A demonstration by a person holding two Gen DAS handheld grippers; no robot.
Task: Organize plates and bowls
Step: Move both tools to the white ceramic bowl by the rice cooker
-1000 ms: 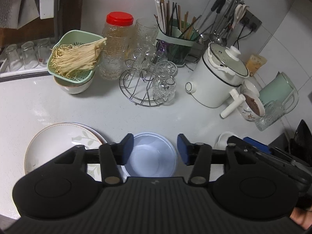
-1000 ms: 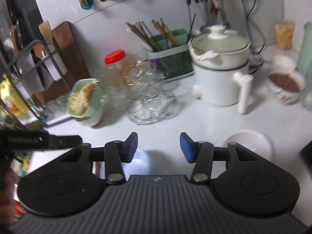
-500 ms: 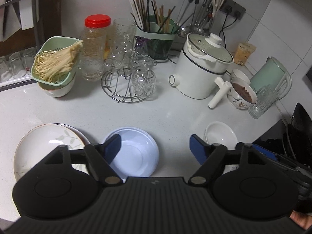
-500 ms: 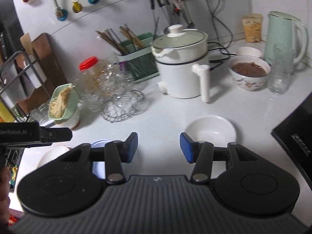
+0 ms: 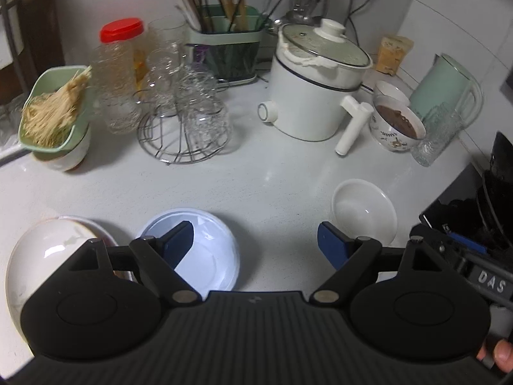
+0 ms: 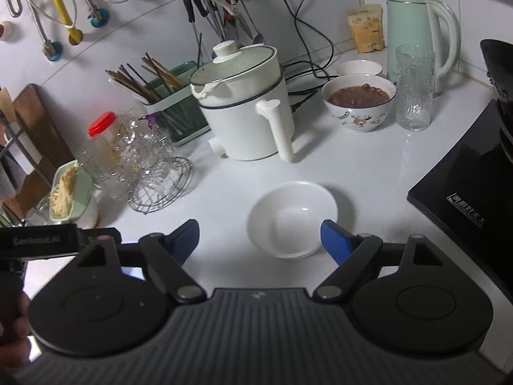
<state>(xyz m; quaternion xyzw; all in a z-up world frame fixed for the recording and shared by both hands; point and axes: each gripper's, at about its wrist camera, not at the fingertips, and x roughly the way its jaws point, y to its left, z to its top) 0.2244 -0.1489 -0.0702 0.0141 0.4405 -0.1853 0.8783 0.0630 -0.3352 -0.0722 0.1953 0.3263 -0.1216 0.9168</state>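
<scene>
A pale blue bowl (image 5: 205,256) sits on the white counter, and beside it on the left lies a white plate with a leaf pattern (image 5: 48,250). My left gripper (image 5: 255,234) hovers just right of the blue bowl. Its jaws are opening wide with nothing between them, and the left fingertip (image 5: 179,237) overlaps the bowl. A small white bowl (image 5: 364,211) stands further right. In the right wrist view that white bowl (image 6: 293,218) lies just ahead of my right gripper (image 6: 259,229), partly between its opening jaws, and the pads do not touch it.
Behind stand a white electric pot (image 6: 247,112), a wire rack of glasses (image 5: 186,122), a red-lidded jar (image 5: 118,73), a green colander of noodles (image 5: 51,115) and a chopstick holder (image 5: 224,45). A bowl of brown food (image 6: 359,99), a tumbler (image 6: 413,86), a green kettle (image 6: 416,32) and a black stove (image 6: 468,199) fill the right.
Both grippers have moved right along the counter and a little lower. The white bowl has come in front of the right gripper. Both pairs of jaws have spread from about half open to wide.
</scene>
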